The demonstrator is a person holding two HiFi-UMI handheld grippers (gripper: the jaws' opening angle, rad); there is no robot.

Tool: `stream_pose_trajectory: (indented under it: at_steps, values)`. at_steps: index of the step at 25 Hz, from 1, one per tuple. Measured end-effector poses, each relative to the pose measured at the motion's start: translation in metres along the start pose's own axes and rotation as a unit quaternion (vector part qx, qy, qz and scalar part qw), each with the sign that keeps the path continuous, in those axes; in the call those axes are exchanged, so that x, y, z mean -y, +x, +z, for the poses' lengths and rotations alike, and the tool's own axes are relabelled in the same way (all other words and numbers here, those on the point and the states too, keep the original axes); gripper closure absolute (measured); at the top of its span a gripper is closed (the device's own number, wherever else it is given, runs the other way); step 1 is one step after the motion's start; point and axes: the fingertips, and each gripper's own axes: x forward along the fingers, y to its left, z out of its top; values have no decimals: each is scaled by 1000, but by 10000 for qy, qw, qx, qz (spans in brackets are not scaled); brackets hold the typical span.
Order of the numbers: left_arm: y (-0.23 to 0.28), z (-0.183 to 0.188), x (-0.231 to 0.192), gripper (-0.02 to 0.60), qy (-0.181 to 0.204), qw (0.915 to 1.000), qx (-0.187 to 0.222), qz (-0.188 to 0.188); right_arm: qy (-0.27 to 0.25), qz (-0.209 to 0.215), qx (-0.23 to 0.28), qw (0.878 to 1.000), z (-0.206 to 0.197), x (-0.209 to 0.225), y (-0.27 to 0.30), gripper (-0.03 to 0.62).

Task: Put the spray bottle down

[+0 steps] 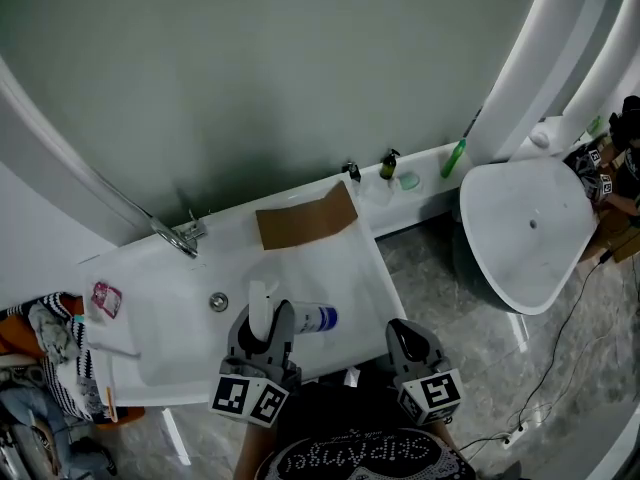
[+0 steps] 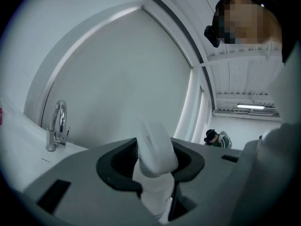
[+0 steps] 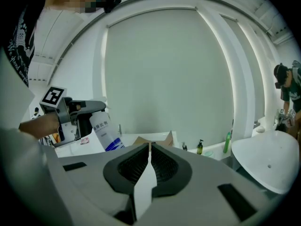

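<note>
My left gripper (image 1: 265, 325) is shut on the white spray bottle (image 1: 312, 319), which hangs over the front of the white sink counter (image 1: 340, 268). The bottle's blue-printed body points right and its spray head points away from me. In the left gripper view the white bottle top (image 2: 153, 154) fills the gap between the jaws. The right gripper view shows the bottle (image 3: 104, 132) tilted in the left gripper (image 3: 70, 114). My right gripper (image 1: 405, 331) hovers off the counter's front right corner. Its jaws (image 3: 149, 149) are shut; a thin white sliver shows in the seam, and I cannot tell what it is.
A chrome faucet (image 1: 178, 236) stands at the back left, with a drain (image 1: 218, 302) below it. A brown cardboard piece (image 1: 305, 218) lies on the counter's back. Small bottles (image 1: 388, 165) and a green one (image 1: 454, 158) line the ledge. A white basin (image 1: 525, 233) stands at the right.
</note>
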Motion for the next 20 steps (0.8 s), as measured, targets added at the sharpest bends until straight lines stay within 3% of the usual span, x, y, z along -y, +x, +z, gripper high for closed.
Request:
stream_pose_trajectory:
  at_steps: [13, 20]
  values:
    - [22, -17, 4, 422, 410, 9985, -144, 345, 85, 89, -77, 9999, 2, 30, 16, 565]
    - [73, -14, 7, 422, 1062, 9943, 61, 108, 170, -34, -131, 9998, -1, 47, 13, 565]
